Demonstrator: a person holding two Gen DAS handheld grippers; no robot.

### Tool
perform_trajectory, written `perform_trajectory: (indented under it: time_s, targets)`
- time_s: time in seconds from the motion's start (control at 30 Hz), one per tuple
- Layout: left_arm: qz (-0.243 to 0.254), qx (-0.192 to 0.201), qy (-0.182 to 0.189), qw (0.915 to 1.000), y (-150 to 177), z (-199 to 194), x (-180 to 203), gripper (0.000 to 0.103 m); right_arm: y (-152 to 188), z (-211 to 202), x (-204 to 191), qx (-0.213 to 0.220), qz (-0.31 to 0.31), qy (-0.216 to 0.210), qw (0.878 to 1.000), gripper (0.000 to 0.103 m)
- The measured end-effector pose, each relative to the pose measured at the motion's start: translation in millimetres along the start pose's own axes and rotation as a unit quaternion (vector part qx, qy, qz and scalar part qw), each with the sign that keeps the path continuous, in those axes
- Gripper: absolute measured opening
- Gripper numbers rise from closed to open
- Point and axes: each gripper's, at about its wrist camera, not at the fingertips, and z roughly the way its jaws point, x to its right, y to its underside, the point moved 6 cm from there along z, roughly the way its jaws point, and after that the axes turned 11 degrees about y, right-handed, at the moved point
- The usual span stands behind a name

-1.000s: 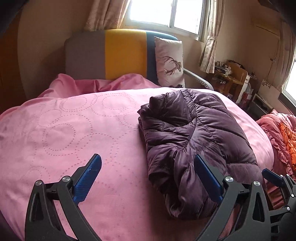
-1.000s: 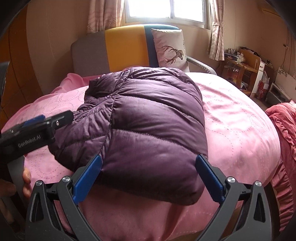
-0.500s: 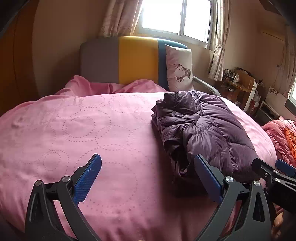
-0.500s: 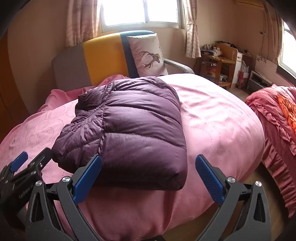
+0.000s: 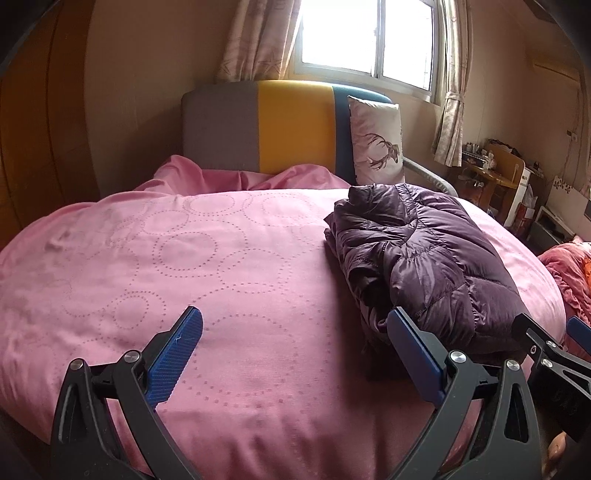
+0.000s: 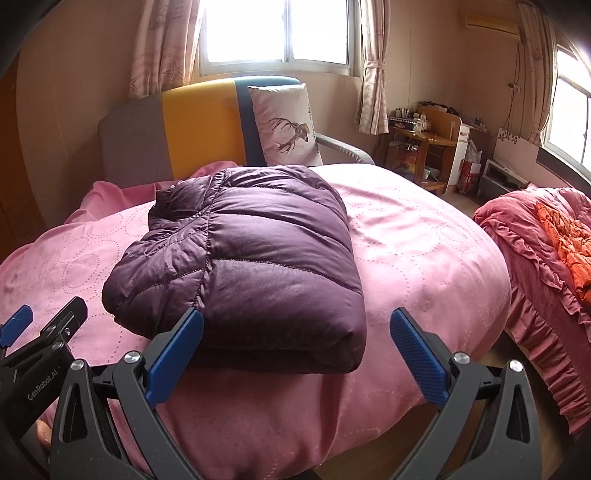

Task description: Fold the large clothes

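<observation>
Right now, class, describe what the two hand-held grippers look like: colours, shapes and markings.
Both match. The left hand-held gripper and the right hand-held gripper have black, triangular cut-out arms with silver screws and ribbed blue pads on two splayed fingers. The left one's body reads "GenRobot.AI" in white. No cables or sleeves show.

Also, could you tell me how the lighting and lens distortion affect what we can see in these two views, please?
Left wrist view: the window is blown out to white, the wall around it dim; the fisheye bows the pink bed into a dome, yet the purple jacket stays sharp. Right wrist view: the same window glares, but the jacket shows quilting and soft sheen; the corners vignette black.
</observation>
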Motion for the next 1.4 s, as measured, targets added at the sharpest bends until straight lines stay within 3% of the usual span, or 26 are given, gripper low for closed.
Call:
perform_trajectory:
  time_s: [1.4]
  targets:
    - [0.014,-0.005,0.002,0.9999,3,-3,14,0.099,11,8,-3,-0.017,0.011,-0.007,1.000,0.101]
